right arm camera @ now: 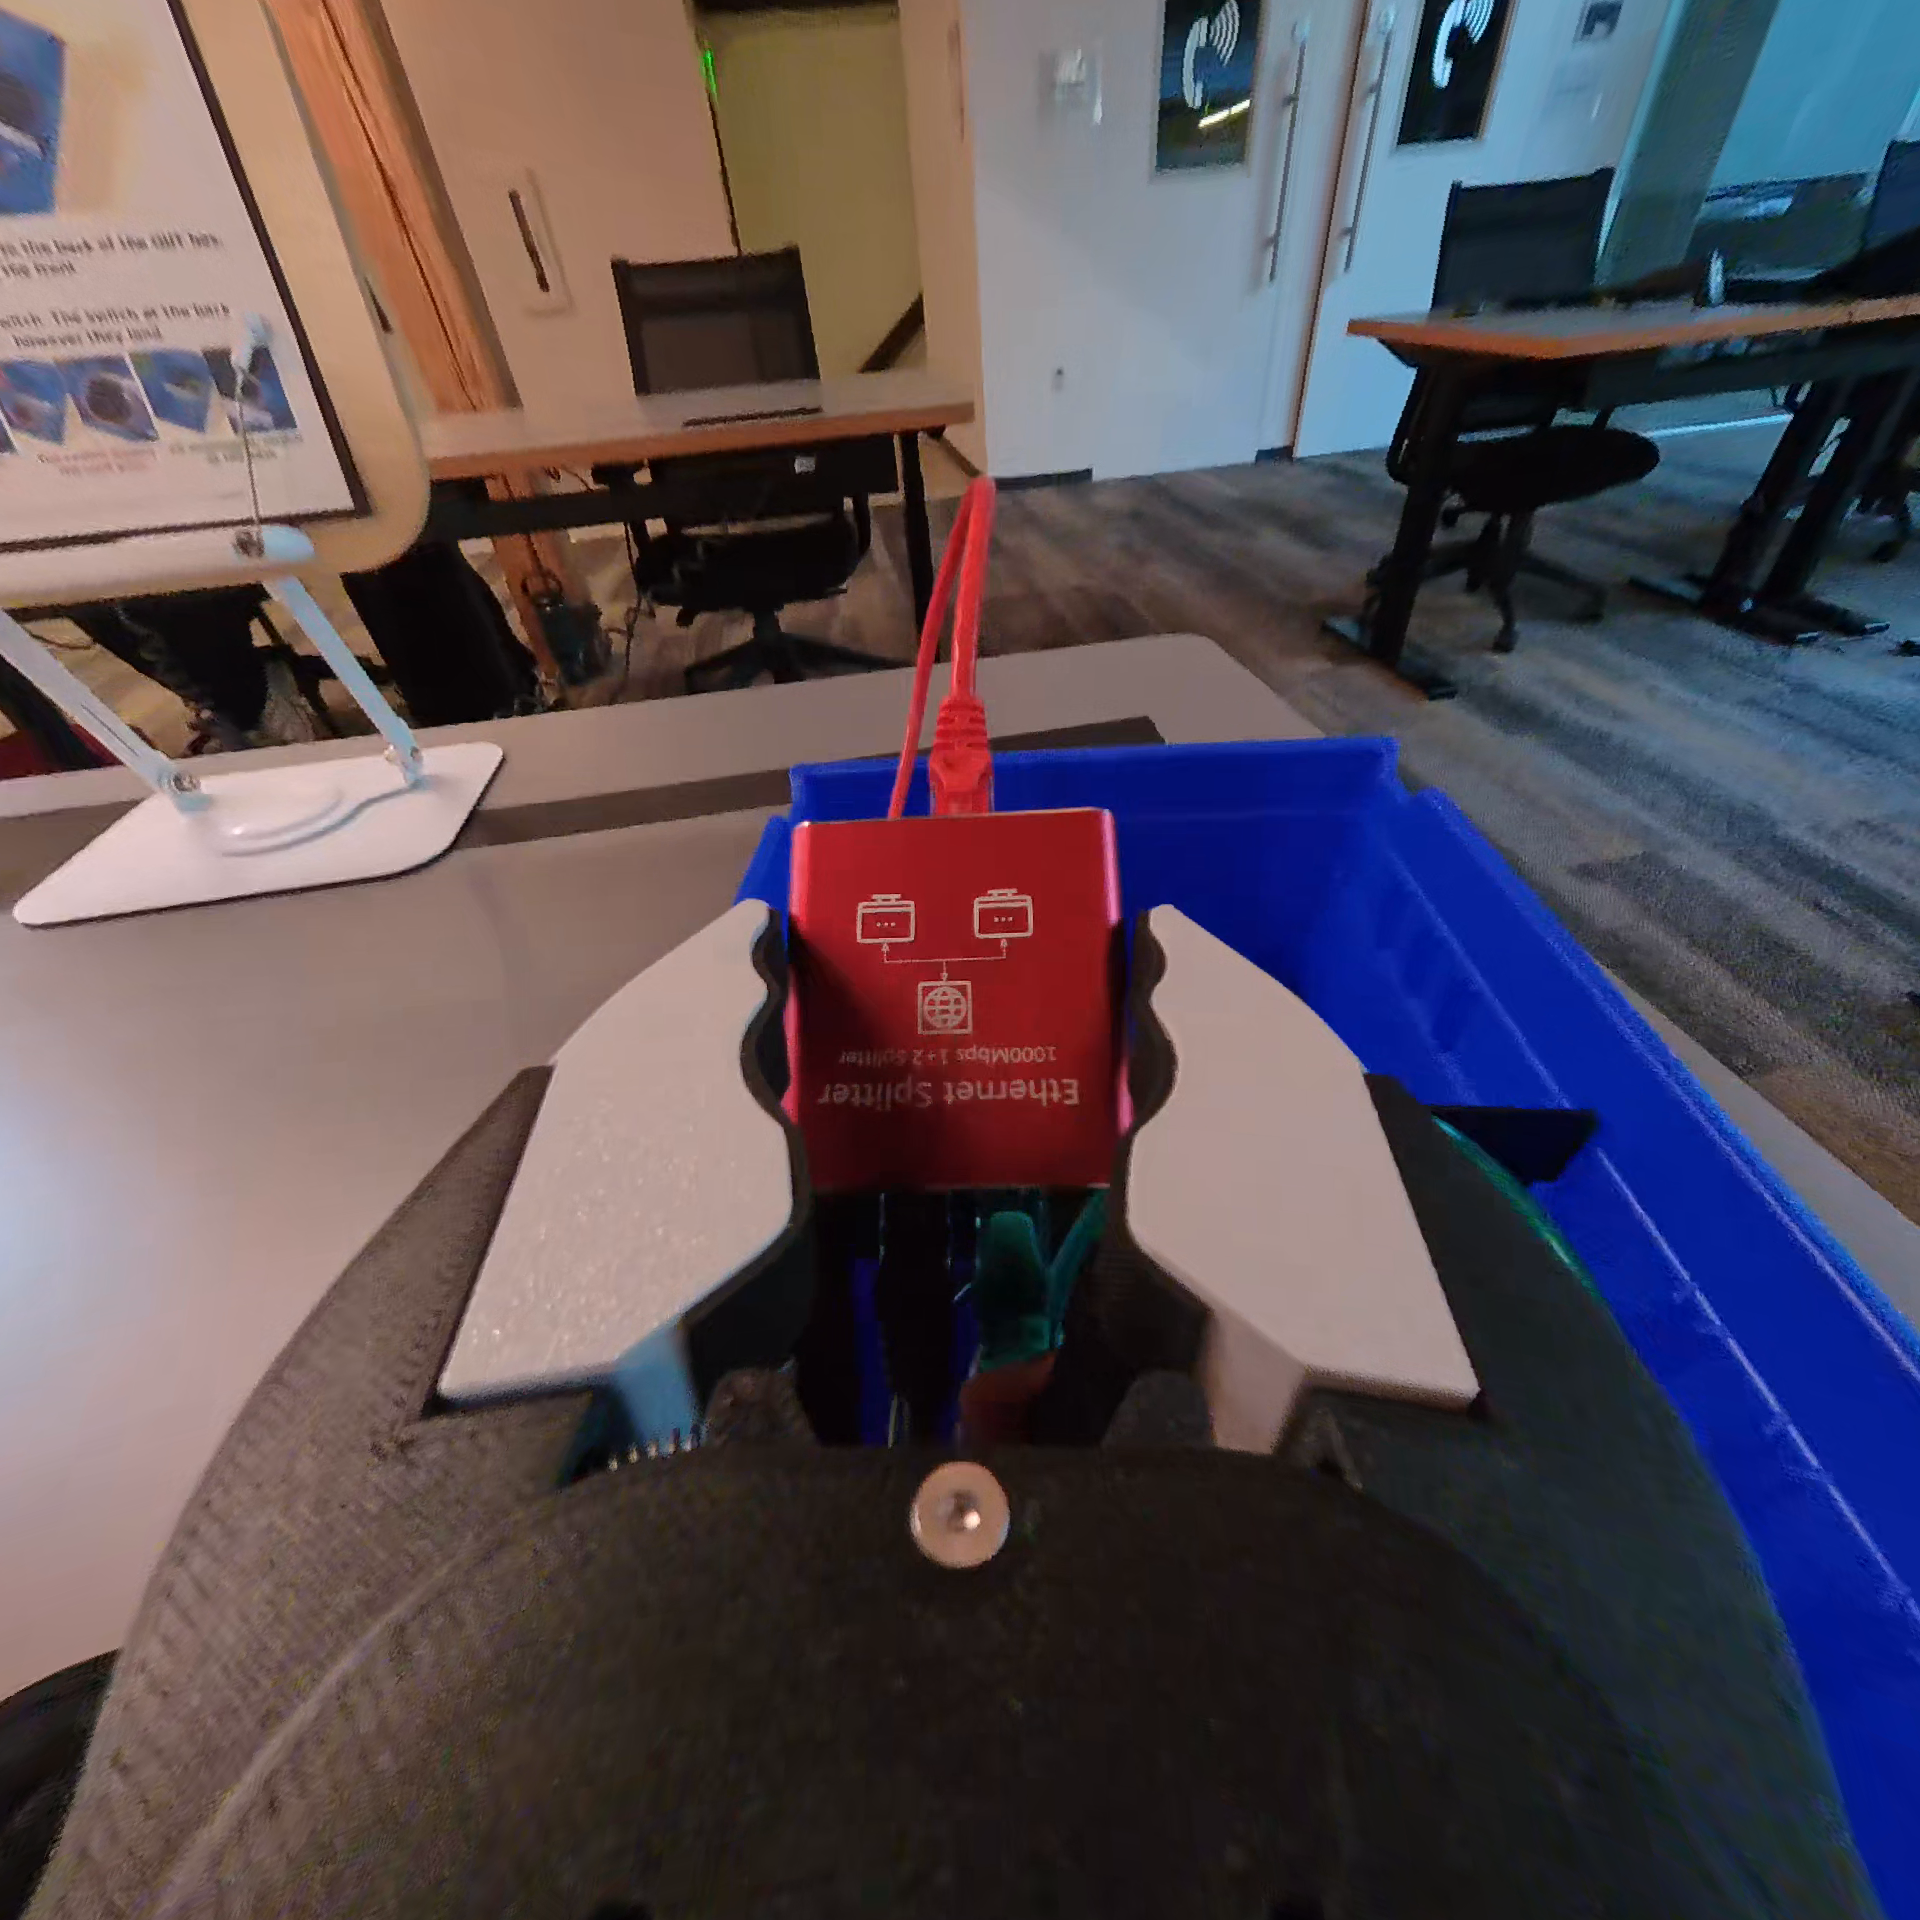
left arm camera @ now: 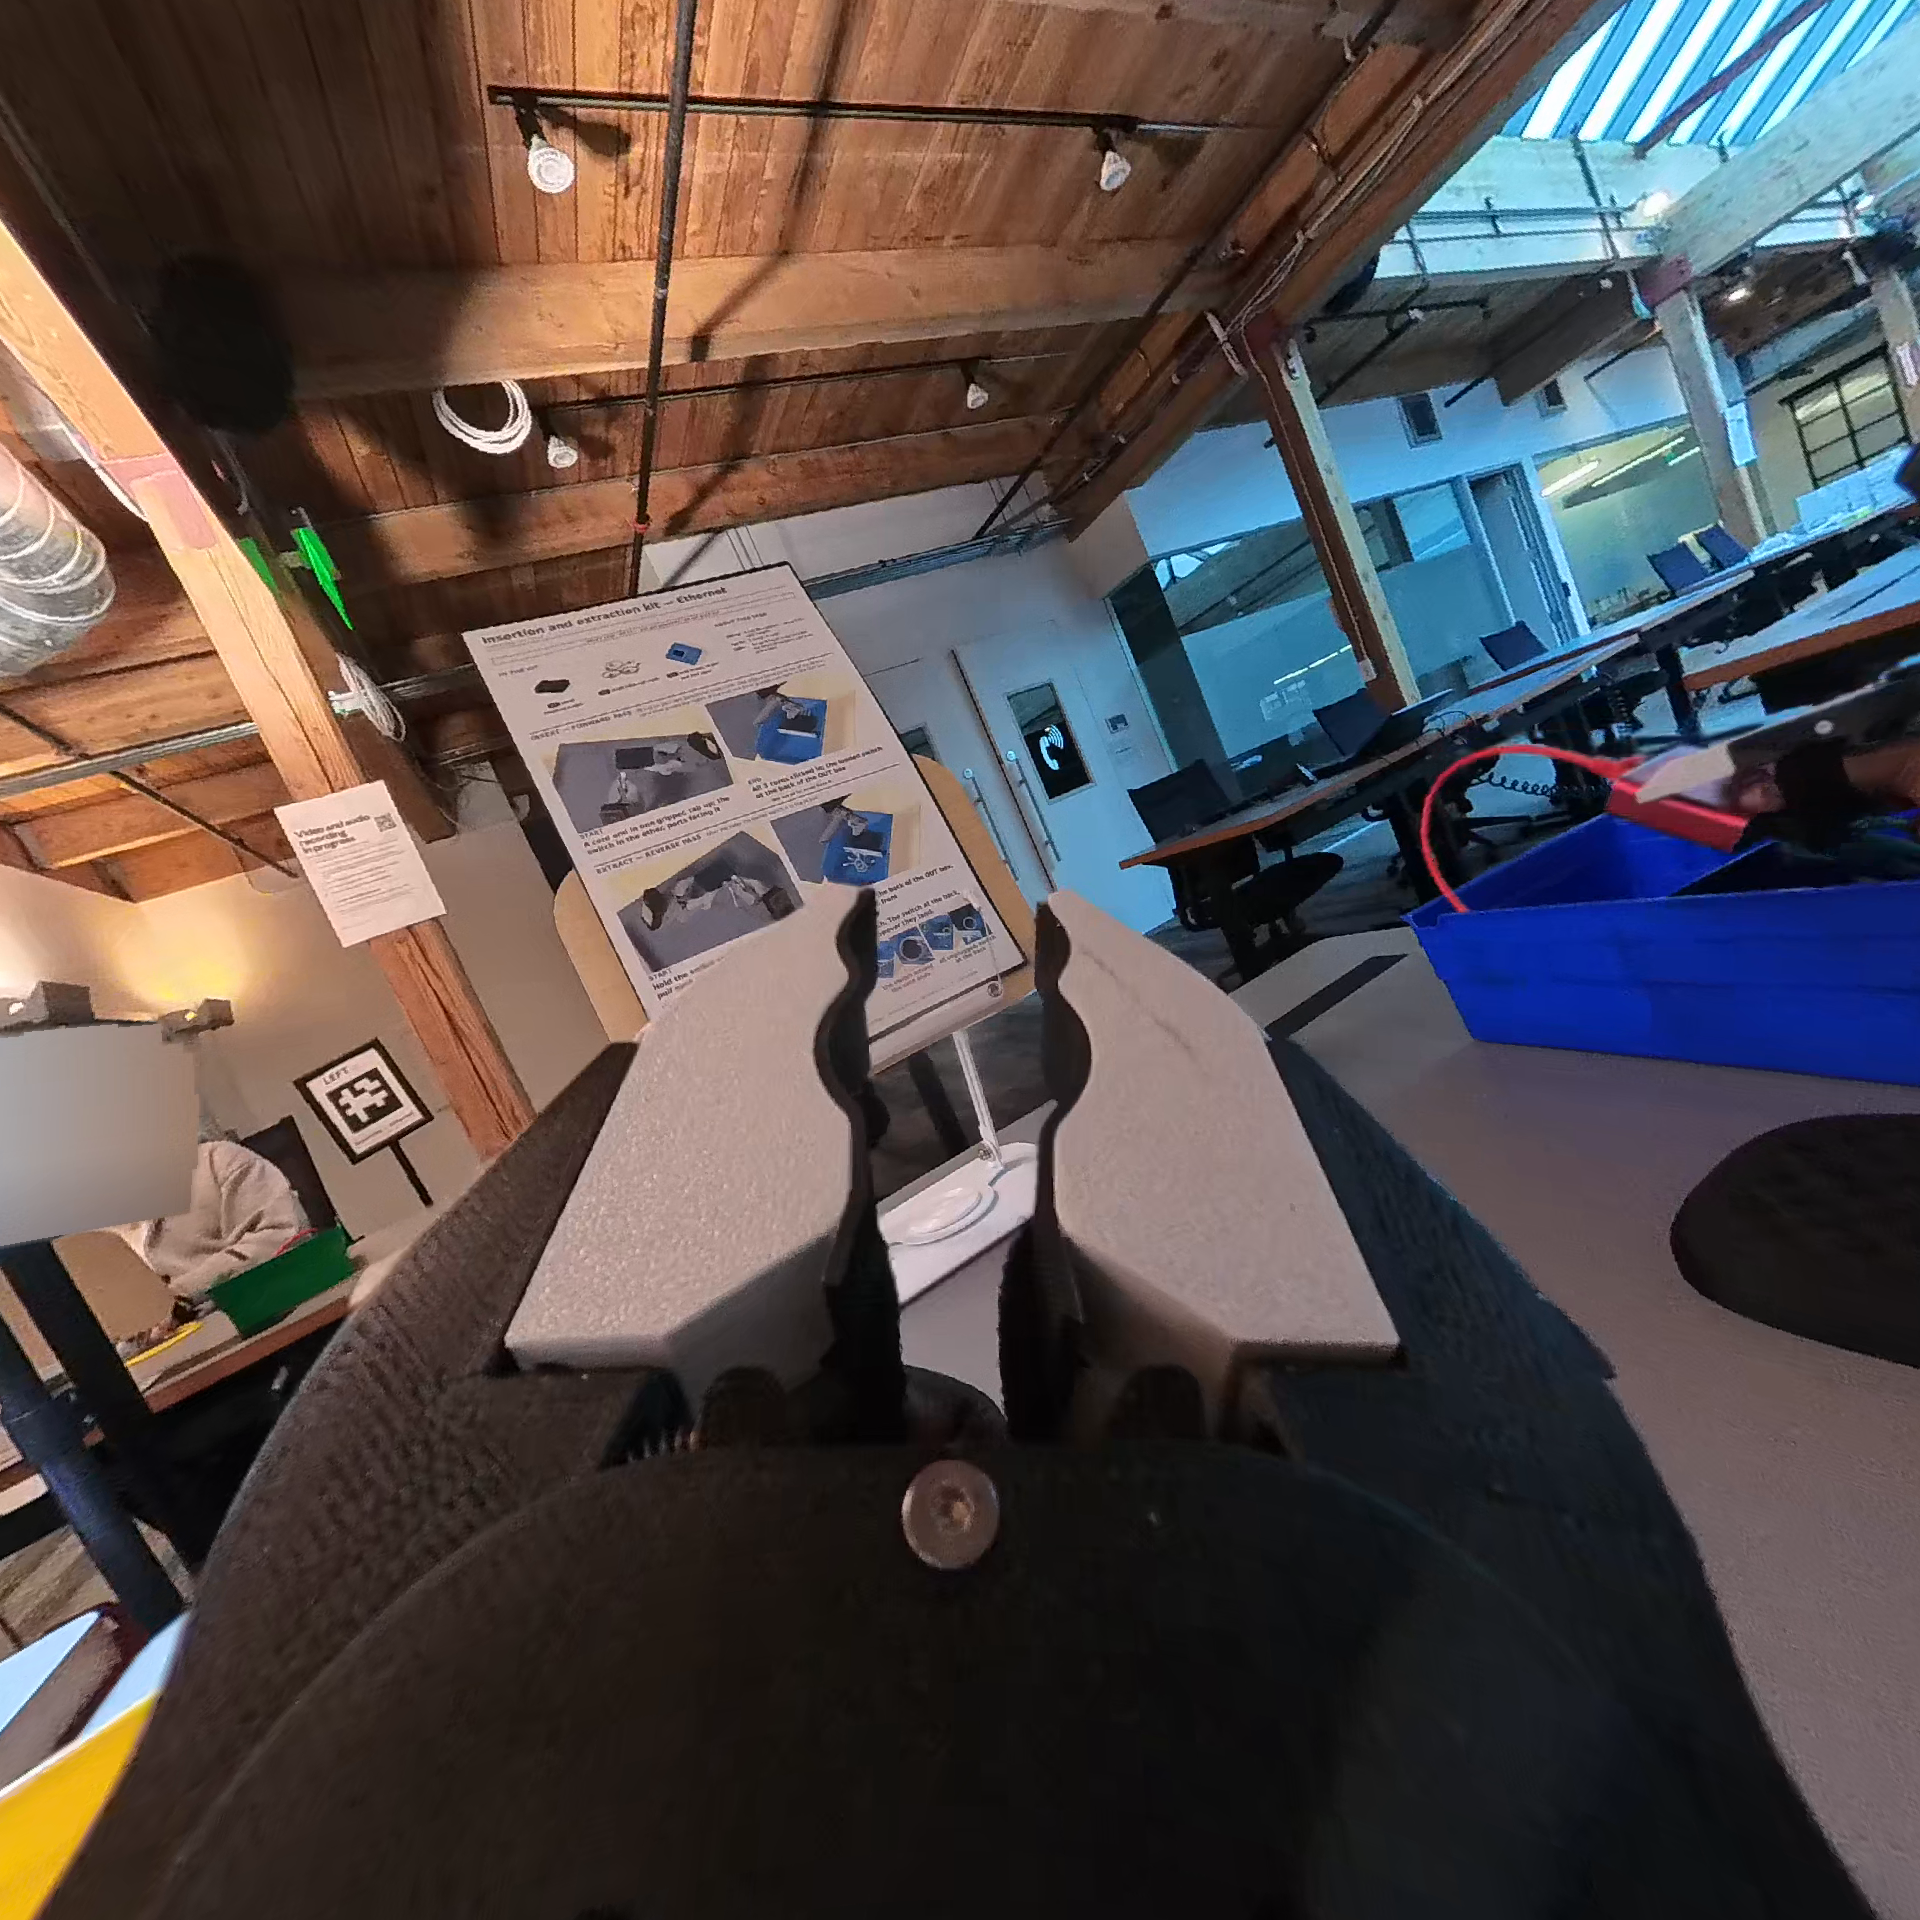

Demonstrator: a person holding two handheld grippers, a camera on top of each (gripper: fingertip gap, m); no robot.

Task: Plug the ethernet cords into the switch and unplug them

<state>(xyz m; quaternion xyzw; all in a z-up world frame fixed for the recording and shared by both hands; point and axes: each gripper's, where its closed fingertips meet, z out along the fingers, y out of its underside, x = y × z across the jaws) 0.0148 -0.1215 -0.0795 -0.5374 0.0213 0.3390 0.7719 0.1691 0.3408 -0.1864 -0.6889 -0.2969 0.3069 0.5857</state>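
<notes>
My right gripper [right arm camera: 956, 925] is shut on a red box-shaped switch [right arm camera: 951, 997] and holds it above a blue bin [right arm camera: 1455, 935]. A red ethernet cord [right arm camera: 956, 623] is plugged into the switch's far side by its red plug [right arm camera: 961, 753] and loops back down. Green and dark cords [right arm camera: 1013, 1288] lie in the bin under the switch. My left gripper [left arm camera: 956, 925] is open and empty, tilted up above the grey table [left arm camera: 1558, 1195]. In the left wrist view the switch [left arm camera: 1673, 810] and red cord [left arm camera: 1455, 790] show at the far right.
An instruction sign [left arm camera: 727, 790] on a white stand [right arm camera: 260, 831] stands at the table's back. The blue bin [left arm camera: 1662, 966] sits at the right, a black round mat [left arm camera: 1818, 1236] in front of it. A person [left arm camera: 229, 1216] sits at another desk on the left. Tip to tip, the grippers are about 50 cm apart.
</notes>
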